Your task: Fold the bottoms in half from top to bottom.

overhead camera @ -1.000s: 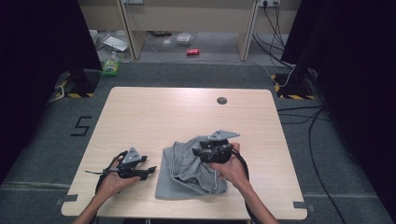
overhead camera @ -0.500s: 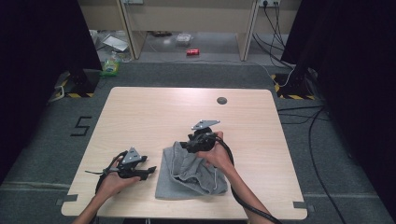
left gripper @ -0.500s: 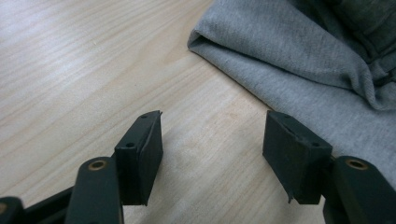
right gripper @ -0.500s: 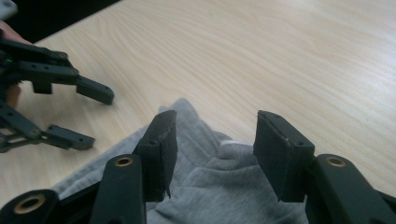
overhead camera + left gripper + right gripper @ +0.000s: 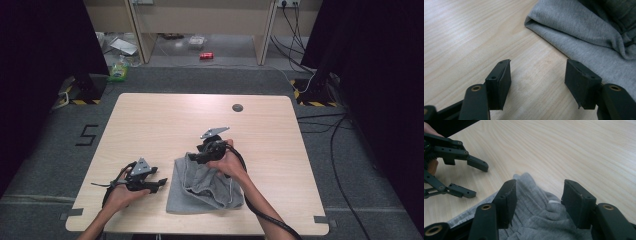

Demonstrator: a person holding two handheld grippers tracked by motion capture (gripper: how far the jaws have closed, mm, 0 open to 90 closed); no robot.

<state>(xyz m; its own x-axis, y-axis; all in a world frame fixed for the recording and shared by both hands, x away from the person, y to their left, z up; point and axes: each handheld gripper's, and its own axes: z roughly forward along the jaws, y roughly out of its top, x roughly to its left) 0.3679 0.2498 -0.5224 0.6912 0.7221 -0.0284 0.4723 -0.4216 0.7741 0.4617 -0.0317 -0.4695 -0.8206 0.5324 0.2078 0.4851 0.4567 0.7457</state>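
High view: the left gripper (image 5: 156,184) rests near the table's (image 5: 165,120) front edge, jaws spread and empty, just beside the grey garment (image 5: 202,187). Beyond it, the right gripper (image 5: 196,156) has just been opening over the garment's far edge, pinching nothing. Folding is under way; next, close on that edge.

Table (image 5: 165,120) evenly lit from overhead; surroundings at three and nine o'clock dark. Close views sharp, soft shadows, no glare.

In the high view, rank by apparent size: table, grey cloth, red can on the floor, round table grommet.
1. Table
2. Grey cloth
3. Red can and grommet: both look tiny and alike; the can lies farther off, so unranked.
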